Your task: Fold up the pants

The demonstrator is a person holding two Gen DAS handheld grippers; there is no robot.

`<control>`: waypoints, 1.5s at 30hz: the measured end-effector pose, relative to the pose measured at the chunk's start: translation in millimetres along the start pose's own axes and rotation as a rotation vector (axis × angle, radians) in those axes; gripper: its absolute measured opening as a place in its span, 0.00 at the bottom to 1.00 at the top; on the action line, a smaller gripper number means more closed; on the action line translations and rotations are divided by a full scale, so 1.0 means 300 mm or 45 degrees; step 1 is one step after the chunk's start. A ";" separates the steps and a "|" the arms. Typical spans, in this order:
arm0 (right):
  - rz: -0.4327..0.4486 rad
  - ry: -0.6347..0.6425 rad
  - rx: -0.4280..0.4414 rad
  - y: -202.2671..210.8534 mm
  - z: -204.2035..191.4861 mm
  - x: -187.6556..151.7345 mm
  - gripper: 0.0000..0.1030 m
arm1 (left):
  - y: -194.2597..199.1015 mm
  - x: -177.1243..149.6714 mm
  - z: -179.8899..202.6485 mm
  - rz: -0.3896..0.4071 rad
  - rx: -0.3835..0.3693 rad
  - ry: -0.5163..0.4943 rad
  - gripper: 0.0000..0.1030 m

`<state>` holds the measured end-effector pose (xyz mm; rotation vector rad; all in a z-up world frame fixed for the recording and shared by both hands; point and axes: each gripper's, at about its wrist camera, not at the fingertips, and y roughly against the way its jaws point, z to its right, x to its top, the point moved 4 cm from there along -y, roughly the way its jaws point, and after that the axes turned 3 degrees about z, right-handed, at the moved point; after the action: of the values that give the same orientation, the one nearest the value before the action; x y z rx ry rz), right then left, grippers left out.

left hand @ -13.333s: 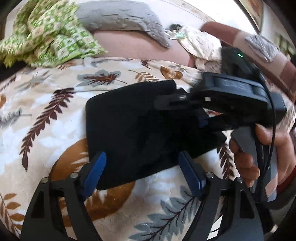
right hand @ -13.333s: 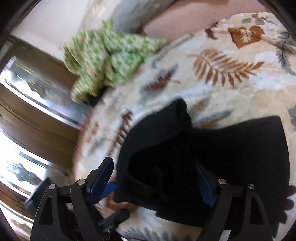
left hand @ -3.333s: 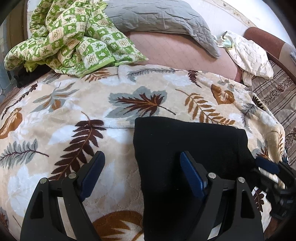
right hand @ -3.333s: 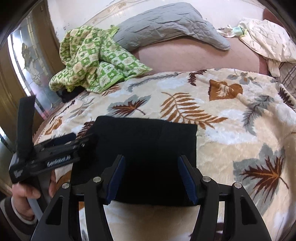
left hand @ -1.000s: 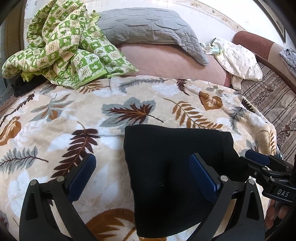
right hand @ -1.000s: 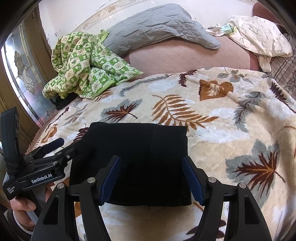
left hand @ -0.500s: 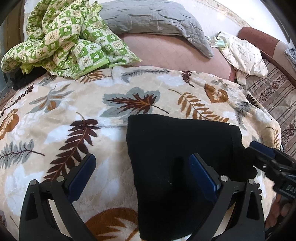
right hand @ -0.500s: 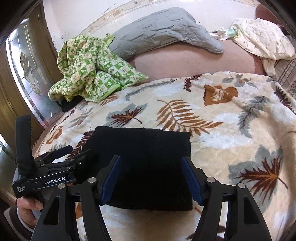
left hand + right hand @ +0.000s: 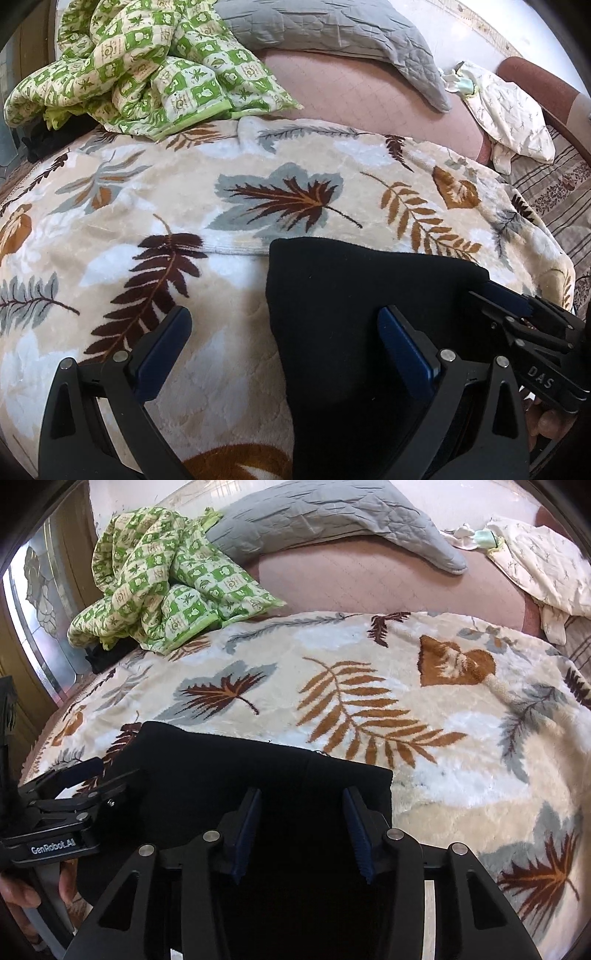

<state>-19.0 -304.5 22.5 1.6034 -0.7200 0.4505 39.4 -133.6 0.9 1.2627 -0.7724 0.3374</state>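
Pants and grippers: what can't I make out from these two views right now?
- Near edge of the pants: right wrist view, hidden by the right gripper; left wrist view, cut off by the frame bottom.
- Fold layers: both views, black fabric shows no detail.
- Left gripper contact with the pants: left wrist view, height above the fabric unclear.
- Dark item under the green quilt: mostly covered.

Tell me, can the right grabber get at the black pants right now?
Probably yes. The right gripper hangs just over the folded black pants, its fingers apart with only cloth between them. The left gripper sits off at the other edge.
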 end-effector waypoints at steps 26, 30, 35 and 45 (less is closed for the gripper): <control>-0.004 0.004 0.037 0.221 -0.042 -0.123 0.52 | 0.137 -0.027 -0.008 0.063 -0.009 -0.019 0.98; 0.078 0.007 0.005 0.289 -0.051 -0.086 0.64 | 0.178 -0.031 -0.005 0.097 -0.007 -0.037 0.98; 0.107 -0.010 -0.007 0.303 -0.065 -0.078 0.70 | 0.198 -0.040 -0.017 0.112 0.010 -0.029 0.98; 0.086 -0.025 -0.002 0.314 -0.056 -0.106 0.70 | 0.241 -0.067 -0.026 0.114 -0.006 -0.030 0.98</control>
<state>-104.0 -286.1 73.7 1.5875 -0.7912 0.4839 -17.2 -101.3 38.6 1.2321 -0.8508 0.3935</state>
